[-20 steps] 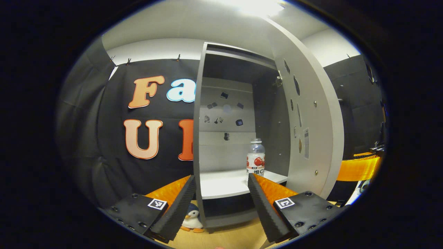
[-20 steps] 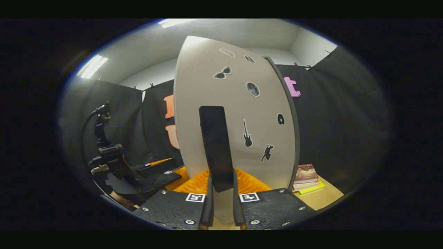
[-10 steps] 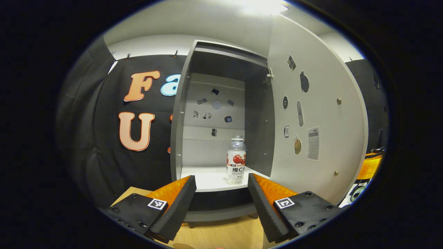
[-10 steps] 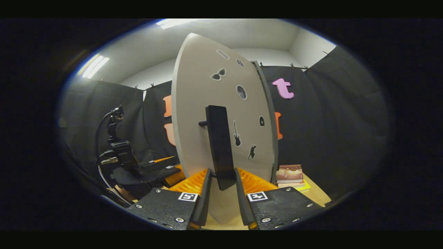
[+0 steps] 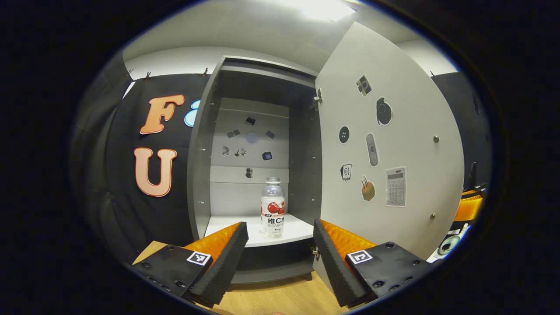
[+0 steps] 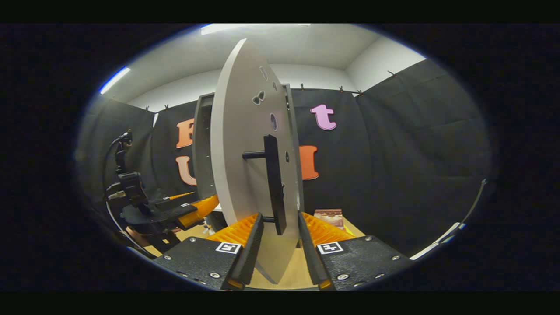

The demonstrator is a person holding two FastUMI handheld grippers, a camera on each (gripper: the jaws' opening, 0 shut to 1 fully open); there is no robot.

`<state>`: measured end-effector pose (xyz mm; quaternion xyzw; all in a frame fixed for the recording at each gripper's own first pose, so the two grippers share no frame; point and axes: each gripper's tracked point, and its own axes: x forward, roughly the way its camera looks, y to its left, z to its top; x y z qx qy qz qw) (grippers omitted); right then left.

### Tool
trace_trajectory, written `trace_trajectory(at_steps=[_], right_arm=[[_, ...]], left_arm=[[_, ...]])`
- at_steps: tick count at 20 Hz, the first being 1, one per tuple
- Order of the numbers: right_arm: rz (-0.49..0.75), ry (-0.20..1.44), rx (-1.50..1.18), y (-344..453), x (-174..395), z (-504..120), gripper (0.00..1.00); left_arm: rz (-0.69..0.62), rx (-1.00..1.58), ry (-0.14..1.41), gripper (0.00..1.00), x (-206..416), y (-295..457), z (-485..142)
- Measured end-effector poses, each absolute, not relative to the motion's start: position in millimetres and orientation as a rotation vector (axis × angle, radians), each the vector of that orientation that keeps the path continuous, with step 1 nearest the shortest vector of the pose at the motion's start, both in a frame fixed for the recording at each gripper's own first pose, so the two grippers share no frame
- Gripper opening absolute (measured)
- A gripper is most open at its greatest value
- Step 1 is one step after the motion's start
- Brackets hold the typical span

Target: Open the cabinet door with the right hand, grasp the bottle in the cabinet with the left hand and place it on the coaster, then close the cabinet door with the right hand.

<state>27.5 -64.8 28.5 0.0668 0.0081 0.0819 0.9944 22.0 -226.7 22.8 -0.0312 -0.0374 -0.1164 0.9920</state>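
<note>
My left tongs point(image 5: 280, 245) stand wide open with nothing between them, low in front of the cabinet point(image 5: 205, 144) and short of the shelf point(image 5: 236, 227). My right tongs point(image 6: 278, 238) straddle the lower end of the handle point(image 6: 274, 183) with a gap on each side, so they are open around it, not clamped.

As I judge it, the first step is done: the door point(image 5: 393, 144) is swung wide. Grasping the bottle point(image 5: 272, 208), setting it on the coaster and shutting the door are all left. I see no coaster here.

The tabletop point(image 5: 280, 299) is pale wood grain. The shelf is a smooth white board in a matte grey box. The bottle stands upright on it, just right of middle and well clear of the side walls: clear plastic, round, a printed label around its middle and a pale cap. The door is a flat light panel dotted with small stickers; its handle is a dark flat bar on short posts.
</note>
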Motion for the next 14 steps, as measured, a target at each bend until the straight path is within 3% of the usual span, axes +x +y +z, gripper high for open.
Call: trace_trajectory(at_steps=[4,7,9,12,14], right_arm=[[0.089,0.023,0.113,-94,33,27,0.51],[-0.045,0.024,0.087,-127,38,21,0.5],[-0.03,0.029,0.134,-136,41,19,0.46],[0.042,0.038,0.174,-126,36,19,0.51],[0.016,0.05,0.149,-134,34,18,0.52]], left_arm=[[-0.256,-0.066,-0.06,0.97,18,-236,20],[-0.259,-0.063,-0.062,0.97,18,-236,21],[-0.255,-0.061,-0.063,0.97,18,-234,22],[-0.257,-0.058,-0.048,0.96,24,-234,17],[-0.258,-0.052,-0.04,0.98,26,-233,14]])
